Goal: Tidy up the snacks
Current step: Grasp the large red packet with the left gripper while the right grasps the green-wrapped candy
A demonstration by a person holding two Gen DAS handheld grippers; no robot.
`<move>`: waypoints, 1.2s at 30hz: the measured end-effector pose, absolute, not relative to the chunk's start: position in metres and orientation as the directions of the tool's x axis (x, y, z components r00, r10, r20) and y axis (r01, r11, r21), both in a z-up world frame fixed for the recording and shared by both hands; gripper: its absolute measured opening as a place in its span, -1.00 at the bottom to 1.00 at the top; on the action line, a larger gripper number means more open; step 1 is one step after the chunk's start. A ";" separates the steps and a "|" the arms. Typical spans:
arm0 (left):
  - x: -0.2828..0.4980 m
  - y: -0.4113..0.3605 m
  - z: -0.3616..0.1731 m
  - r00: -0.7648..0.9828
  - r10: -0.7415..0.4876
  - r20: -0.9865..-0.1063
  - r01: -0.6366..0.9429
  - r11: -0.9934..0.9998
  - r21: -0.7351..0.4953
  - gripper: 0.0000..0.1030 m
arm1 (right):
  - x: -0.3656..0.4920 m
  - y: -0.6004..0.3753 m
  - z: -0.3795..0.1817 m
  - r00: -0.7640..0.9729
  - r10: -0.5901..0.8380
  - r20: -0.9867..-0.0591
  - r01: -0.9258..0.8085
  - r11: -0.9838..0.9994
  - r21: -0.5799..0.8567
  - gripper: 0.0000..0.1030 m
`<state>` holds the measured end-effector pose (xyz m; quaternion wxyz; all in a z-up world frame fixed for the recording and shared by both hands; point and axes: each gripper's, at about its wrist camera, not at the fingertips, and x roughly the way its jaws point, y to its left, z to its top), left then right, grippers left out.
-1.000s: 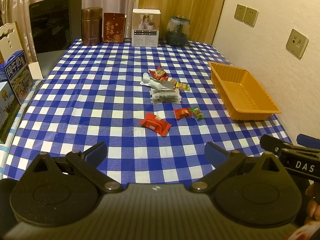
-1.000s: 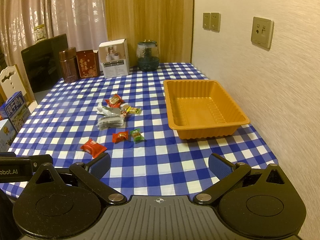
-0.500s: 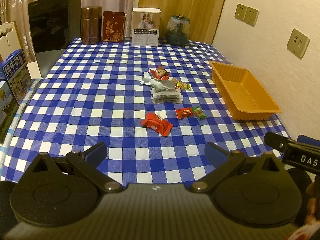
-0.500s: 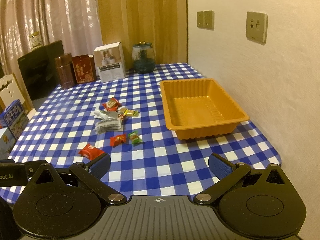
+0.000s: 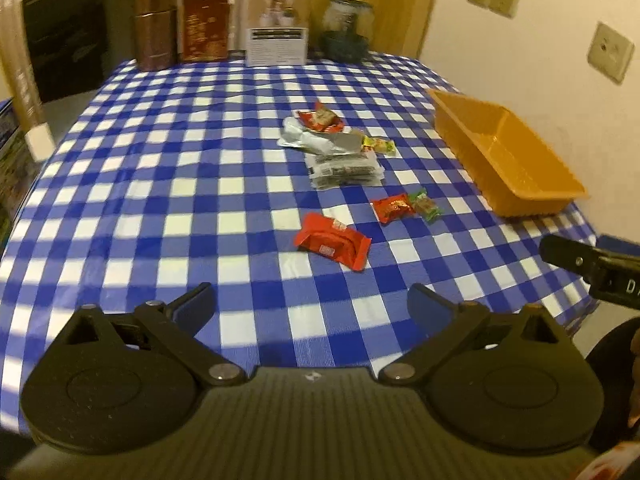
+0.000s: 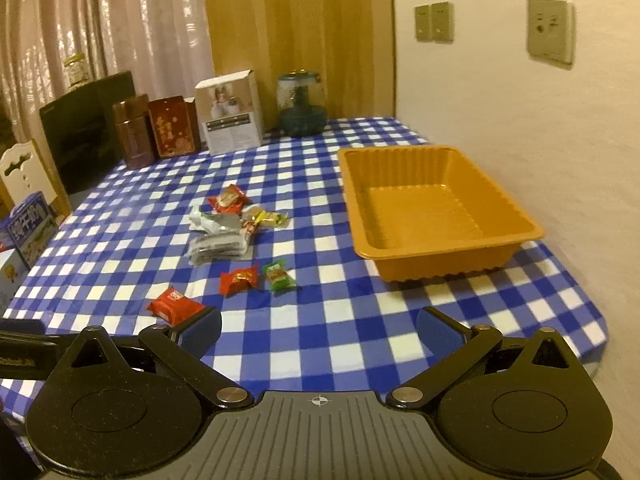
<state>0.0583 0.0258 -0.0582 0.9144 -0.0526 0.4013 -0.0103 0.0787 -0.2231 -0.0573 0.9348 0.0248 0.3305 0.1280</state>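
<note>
Orange ribbed plastic tray [image 6: 432, 216] sits empty at the table's right edge. Both the left gripper [image 5: 310, 304] and right gripper [image 6: 318, 326] are spread wide, holding nothing. Risk: the flat red foil-wrapped snack packet [image 5: 332, 241] nearest the grippers may slide on the blue-and-white checked tablecloth [image 5: 160, 184] instead of lifting.

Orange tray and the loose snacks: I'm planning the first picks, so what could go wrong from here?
1. The tray sits near the table's corner; a nudge while dropping snacks in could push it toward the edge.
2. The snack pile overlaps, so a grab may drag neighbours along.
3. The red candy and green candy lie close together; wide-open jaws might catch both.
</note>
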 end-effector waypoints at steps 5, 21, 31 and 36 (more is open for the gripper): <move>0.092 0.018 -0.075 0.668 -0.133 -0.733 0.140 0.989 -0.053 0.86 | 0.104 -0.221 -0.074 0.715 0.271 -0.644 -0.229 0.962 0.150 0.99; 0.166 0.010 -0.126 0.620 -0.178 -0.764 0.589 0.749 0.303 0.75 | 0.147 -0.206 -0.106 0.680 0.274 -0.680 -0.239 0.960 0.148 1.00; 0.185 0.011 -0.129 0.526 -0.297 -0.797 0.663 0.730 0.165 0.11 | 0.157 -0.203 -0.113 0.675 0.309 -0.669 -0.255 0.950 0.182 0.99; 0.179 0.014 -0.128 0.510 -0.321 -0.798 0.618 0.782 0.080 -0.33 | 0.165 -0.195 -0.116 0.658 0.338 -0.673 -0.290 0.938 0.188 0.66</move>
